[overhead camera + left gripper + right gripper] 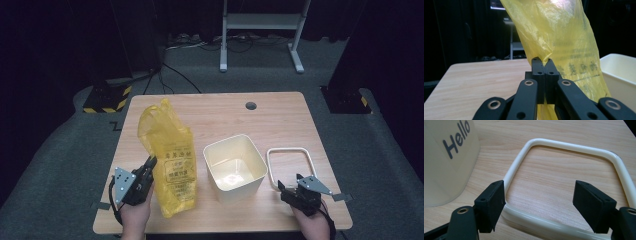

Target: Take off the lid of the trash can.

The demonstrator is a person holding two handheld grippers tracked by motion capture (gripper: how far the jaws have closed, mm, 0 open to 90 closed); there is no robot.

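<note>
Yellow plastic bags: one, the bag [168, 160], standing upright on the table, printed with dark characters.
Cream bins: one, the bin [235, 167], open at the top, with one word, "Hello", on its side.
Cream rings: one, the ring [292, 161], a rounded square frame lying flat on the table.
Tables: one, the table [220, 112], of light wood, with one round hole [251, 105] near its far edge.
Grippers: two, the left gripper [150, 162] and the right gripper [290, 181], each with two black jaws.
Hands: two, one behind each gripper.
</note>
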